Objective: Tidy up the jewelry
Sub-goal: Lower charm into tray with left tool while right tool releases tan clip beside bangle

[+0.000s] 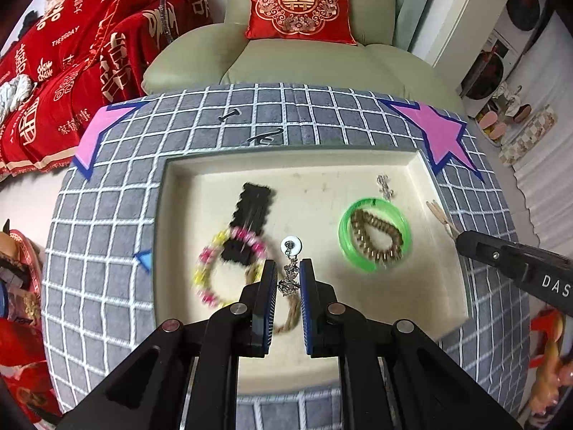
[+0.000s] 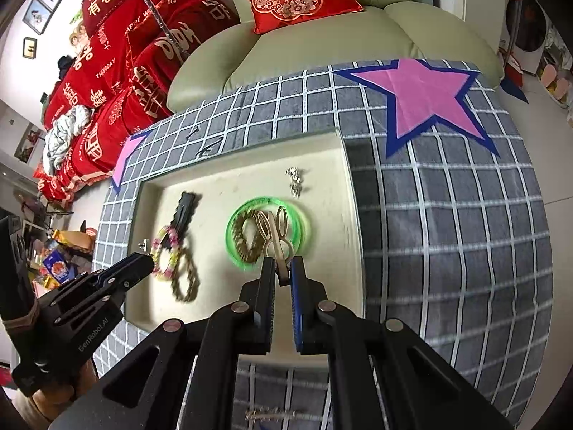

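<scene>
A cream tray [image 1: 447,286] [image 2: 352,215] sits on the checked grey cloth. My left gripper [image 1: 288,268] is shut on a silver dangling earring [image 1: 290,254] with a white round top, held above the tray's middle. My right gripper [image 2: 283,265] is shut on a beige rabbit-ear hair clip [image 2: 274,231], held over a green bangle [image 2: 236,236] [image 1: 372,238] that rings a gold chain bracelet [image 1: 376,238]. In the tray also lie a black hair clip [image 1: 250,215], a pink-yellow bead bracelet [image 1: 215,268], a rope bracelet [image 2: 184,279] and a small silver earring [image 1: 385,186] [image 2: 295,179].
Two black hairpins [image 1: 265,136] lie on the cloth behind the tray. Another metal piece [image 2: 272,414] lies on the cloth near the front edge. Pink stars [image 2: 426,96] mark the cloth. A green armchair [image 1: 304,61] with a red cushion stands behind the table.
</scene>
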The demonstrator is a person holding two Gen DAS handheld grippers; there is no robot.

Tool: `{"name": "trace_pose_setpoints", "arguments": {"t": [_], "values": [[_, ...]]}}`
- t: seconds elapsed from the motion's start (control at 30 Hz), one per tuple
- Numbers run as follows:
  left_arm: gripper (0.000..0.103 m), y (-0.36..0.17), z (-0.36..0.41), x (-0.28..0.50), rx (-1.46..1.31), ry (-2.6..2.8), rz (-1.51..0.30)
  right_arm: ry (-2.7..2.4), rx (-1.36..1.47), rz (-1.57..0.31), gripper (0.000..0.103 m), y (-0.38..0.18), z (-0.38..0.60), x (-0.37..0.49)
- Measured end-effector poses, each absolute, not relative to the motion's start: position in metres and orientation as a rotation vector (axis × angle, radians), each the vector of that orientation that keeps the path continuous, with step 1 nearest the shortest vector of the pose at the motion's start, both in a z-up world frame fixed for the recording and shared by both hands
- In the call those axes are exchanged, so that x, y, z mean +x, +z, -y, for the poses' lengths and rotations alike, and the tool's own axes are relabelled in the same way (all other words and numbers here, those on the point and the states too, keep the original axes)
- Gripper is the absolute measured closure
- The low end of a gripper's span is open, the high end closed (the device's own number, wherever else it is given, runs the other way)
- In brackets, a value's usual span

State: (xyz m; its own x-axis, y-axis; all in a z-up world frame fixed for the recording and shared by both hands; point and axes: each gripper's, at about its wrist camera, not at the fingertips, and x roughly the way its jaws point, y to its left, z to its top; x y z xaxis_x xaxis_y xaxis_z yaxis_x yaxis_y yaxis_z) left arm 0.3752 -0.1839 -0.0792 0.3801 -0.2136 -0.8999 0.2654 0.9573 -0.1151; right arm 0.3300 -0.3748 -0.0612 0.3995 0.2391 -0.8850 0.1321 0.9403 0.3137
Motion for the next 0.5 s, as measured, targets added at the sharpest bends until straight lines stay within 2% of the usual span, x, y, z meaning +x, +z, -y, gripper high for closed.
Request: {"name": "trace_pose_setpoints", "arguments": {"t": [0.5], "values": [[0.082, -0.117, 0.218, 0.404, 0.121, -0.266, -1.173, 0.064, 0.34, -1.217, 0.094, -0.097, 0.385, 0.377]]}}
